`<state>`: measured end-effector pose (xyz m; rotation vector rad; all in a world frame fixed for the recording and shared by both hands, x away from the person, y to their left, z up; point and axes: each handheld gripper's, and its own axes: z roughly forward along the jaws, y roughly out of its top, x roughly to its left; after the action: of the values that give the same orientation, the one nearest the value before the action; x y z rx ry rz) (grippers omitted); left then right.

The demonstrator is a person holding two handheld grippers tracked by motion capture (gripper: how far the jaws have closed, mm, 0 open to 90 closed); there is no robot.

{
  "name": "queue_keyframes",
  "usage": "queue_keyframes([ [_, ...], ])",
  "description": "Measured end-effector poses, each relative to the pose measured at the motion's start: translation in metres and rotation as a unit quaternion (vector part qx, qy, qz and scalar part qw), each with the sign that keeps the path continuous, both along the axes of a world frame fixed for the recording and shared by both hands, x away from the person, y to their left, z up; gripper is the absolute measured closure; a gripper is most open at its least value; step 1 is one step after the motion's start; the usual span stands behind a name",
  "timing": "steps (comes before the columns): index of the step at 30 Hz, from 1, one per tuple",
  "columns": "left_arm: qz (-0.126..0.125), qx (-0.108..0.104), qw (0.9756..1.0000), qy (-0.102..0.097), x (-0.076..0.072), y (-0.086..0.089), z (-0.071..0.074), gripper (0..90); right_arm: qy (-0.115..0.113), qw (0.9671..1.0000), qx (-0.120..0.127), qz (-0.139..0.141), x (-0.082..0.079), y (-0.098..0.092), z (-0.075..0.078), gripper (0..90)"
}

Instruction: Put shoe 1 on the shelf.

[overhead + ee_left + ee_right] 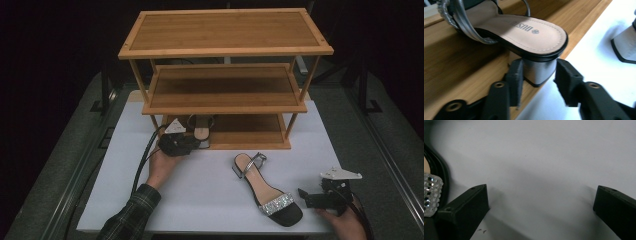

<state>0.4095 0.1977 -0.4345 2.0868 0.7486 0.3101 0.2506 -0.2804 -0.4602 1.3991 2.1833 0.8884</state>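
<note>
A black sandal [201, 131] with a tan insole and silver block heel [539, 71] lies on the bottom shelf of a wooden rack [225, 30], its heel at the shelf's front edge. My left gripper [191, 143] [539, 77] has one pad on each side of that heel and is shut on it. The matching sandal [265, 187], with a rhinestone toe strap [430, 192], lies on the white table [200, 195]. My right gripper [304, 197] [541, 202] sits just right of its toe, open, with nothing between its jaws.
The three-tier rack stands at the back of the table; its middle shelf [225, 87] and top shelf are bare. The second sandal's heel [626, 45] shows at the right of the left gripper view. Dark floor surrounds the table.
</note>
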Motion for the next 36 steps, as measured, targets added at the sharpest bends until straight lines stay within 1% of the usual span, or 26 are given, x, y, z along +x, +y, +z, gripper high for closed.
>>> queue_keyframes([
  [2,-0.001,-0.003,1.0,0.001,0.001,-0.001,-0.001,58.7,0.0,1.0,0.0,0.0,0.0,0.0,0.0,0.0],
  [5,0.0,-0.001,1.0,0.0,0.002,-0.003,0.0,58.9,0.0,1.0,0.0,0.0,0.0,0.0,0.0,0.0],
  [7,0.0,-0.001,1.0,0.004,0.003,-0.005,0.0,59.1,0.0,1.0,0.0,0.0,0.0,0.0,0.0,0.0],
  [10,0.006,-0.009,0.9999,0.01,0.005,-0.009,-0.001,59.4,0.0,1.0,0.0,0.0,0.0,0.0,0.0,0.0],
  [11,0.006,-0.007,0.9999,0.01,0.006,-0.009,-0.001,59.5,0.0,1.0,0.0,0.0,0.0,0.0,0.0,0.0],
  [12,0.004,-0.003,1.0,0.004,0.007,-0.009,-0.001,59.5,0.0,1.0,0.0,0.0,0.0,0.0,0.0,0.0],
  [17,0.012,-0.011,0.9998,0.006,0.012,-0.011,-0.002,59.6,0.0,1.0,0.0,0.0,0.0,0.0,0.0,0.0],
  [21,0.013,-0.008,0.9999,0.002,0.013,-0.013,-0.002,59.9,0.0,1.0,0.0,0.0,0.0,0.0,0.0,0.0],
  [27,0.016,-0.007,0.9998,0.002,0.015,-0.014,-0.002,60.1,-0.001,1.0,0.0,0.0,0.0,0.0,0.0,0.0],
  [28,0.018,-0.001,0.9998,0.0,0.016,-0.014,-0.002,60.3,-0.001,1.0,0.0,0.0,0.0,0.0,0.0,0.0],
  [29,0.018,0.017,0.9997,-0.002,0.016,-0.015,-0.003,60.8,0.0,1.0,0.0,0.0,0.0,0.0,0.0,0.0],
  [31,0.018,0.012,0.9998,0.002,0.017,-0.013,-0.004,61.1,0.0,1.0,0.0,0.0,0.0,0.0,0.0,0.0],
  [32,0.017,0.015,0.9997,0.0,0.017,-0.013,-0.004,61.2,0.0,1.0,0.0,0.0,0.0,0.0,0.0,0.0],
  [34,0.02,0.01,0.9997,0.002,0.016,-0.014,-0.004,61.3,-0.001,1.0,0.0,0.0,0.0,0.0,0.0,0.0],
  [36,0.015,0.009,0.9998,0.005,0.016,-0.013,-0.002,57.1,0.0,1.0,0.0,0.0,0.0,0.0,0.0,0.0],
])
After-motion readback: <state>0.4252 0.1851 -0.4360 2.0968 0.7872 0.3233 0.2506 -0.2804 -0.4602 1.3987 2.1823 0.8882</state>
